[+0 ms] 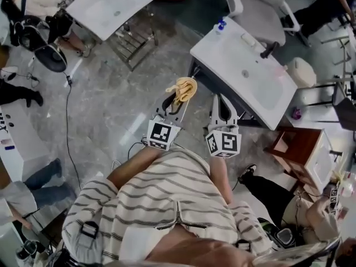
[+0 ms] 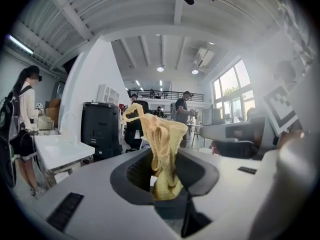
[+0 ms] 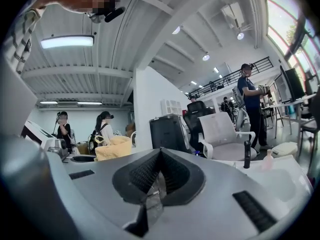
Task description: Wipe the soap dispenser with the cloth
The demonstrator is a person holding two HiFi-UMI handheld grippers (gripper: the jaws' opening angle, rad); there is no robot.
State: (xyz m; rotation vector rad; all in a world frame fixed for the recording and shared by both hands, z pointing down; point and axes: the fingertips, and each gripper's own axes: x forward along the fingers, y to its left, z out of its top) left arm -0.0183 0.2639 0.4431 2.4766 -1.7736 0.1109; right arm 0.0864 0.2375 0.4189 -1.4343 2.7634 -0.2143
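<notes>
Holdings, listed left to right

- Second white basin surface [image 1: 108,4], upper left of the head view, on a metal frame; bystanders stand around it and along the left edge
- Grey marbled floor [image 1: 105,110], with a black cable trailing across it
- Left tool [image 1: 178,100]: held out level in front of the wearer's striped shirt [image 1: 167,204], marker cube nearest the body. Jaws clamped on the cloth
- Cloth [image 1: 182,89]: yellow, loosely knitted, bunched. Its lower part is pinched between the left tool's dark pads and the rest stands up in a crumpled loop above the tips. It is held in the air over the floor, short of the near corner of the sink surface and not touching it
- Right tool [image 1: 222,100]: just beside the left one and parallel to it, pointing the same way. Jaws drawn fully together, ridged pads meeting, nothing between them
- Sink surface [image 1: 222,54]: white top with a moulded basin, set diagonally ahead and to the right of both tools
- Tap [image 1: 270,50]: black, upright, at the far edge of the basin
- Soap dispenser [image 3: 268,160]: small pale bottle standing on the sink surface just right of the tap in the right gripper view, well apart from cloth and tools
- Office chair [image 1: 261,7]: white, behind the sink surface
- Wooden cabinet [image 1: 300,149]: brown, lower right, door ajar
</notes>
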